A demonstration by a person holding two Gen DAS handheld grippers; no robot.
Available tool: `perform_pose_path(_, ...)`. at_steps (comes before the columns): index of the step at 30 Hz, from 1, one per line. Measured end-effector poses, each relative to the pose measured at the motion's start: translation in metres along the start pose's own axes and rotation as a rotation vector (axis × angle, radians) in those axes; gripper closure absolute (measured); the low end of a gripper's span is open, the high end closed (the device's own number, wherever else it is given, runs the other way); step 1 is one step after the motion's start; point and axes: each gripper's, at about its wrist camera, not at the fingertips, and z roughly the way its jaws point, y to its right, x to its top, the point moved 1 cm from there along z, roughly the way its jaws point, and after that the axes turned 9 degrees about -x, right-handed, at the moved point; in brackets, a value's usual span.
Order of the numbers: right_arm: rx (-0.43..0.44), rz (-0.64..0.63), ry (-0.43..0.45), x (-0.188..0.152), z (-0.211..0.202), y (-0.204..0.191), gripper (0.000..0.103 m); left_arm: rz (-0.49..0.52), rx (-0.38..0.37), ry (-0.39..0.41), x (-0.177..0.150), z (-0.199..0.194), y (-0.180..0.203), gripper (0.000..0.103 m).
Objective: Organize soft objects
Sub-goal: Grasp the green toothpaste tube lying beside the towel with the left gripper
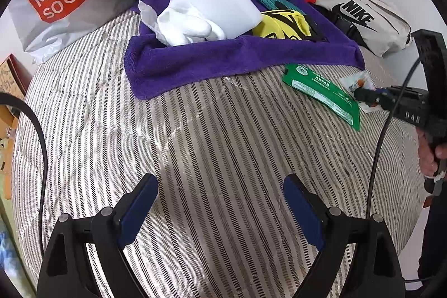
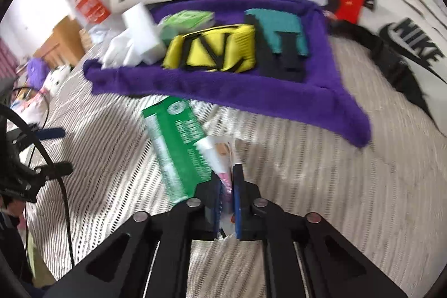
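Purple towel [image 1: 212, 60] lies spread on the striped bed, carrying a white sponge block [image 1: 226, 10], crumpled white cloth [image 1: 181, 24], yellow pouch [image 2: 212, 52] and teal pouch [image 2: 279, 32]; green packet [image 1: 324, 94] lies flat just beside it.

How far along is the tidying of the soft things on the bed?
Partly done. On the purple towel already sit a white glove, a white sponge block, a yellow pouch and a teal item. In hand: the right gripper is shut on a small white packet. Left: the green packet lies on the striped bedcover; the left gripper is open.
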Motion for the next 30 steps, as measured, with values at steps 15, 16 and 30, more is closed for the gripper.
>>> perform_pose_path(15,-0.061,0.066,0.063,-0.017,-0.034,0.039,0.098,-0.018,-0.082,0.038,0.044,0.026,0.057,0.013)
perform_pose_path(16,-0.07,0.074,0.069,-0.019,-0.037,0.043,0.098,-0.027,-0.062,0.033,0.05,0.032,0.062,0.013)
perform_pose_path(30,-0.021,0.093,0.097,-0.049,-0.051,0.076,0.098,-0.158,0.105,-0.028,0.088,0.089,0.109,0.013)
